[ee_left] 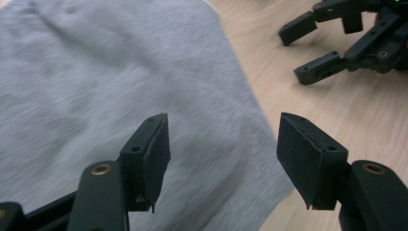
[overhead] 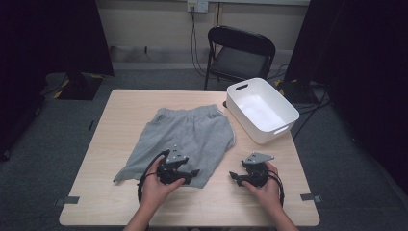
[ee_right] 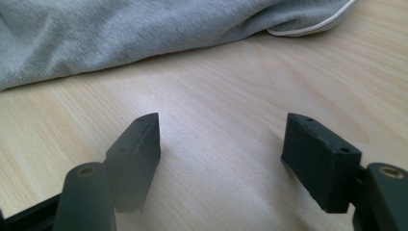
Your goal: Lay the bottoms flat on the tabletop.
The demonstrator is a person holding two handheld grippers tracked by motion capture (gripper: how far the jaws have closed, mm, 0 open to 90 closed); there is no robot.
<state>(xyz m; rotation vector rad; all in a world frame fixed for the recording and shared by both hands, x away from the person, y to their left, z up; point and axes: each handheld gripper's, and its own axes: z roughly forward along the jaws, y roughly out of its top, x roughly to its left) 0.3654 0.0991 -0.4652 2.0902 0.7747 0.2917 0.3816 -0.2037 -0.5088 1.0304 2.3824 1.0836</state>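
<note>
Grey shorts lie flat in the middle of the wooden table, waistband at the far side. My left gripper hovers over the near right leg hem, pointing right. In the left gripper view, this gripper is open, with the shorts beneath and nothing pressed between the pads. My right gripper sits on the bare table to the right of the shorts and points left toward them. Seen in the right gripper view, the gripper is open and empty, with the shorts beyond.
A white plastic basket stands empty at the table's far right corner. A black folding chair stands behind the table. The right gripper appears at the upper right of the left gripper view, over bare wood.
</note>
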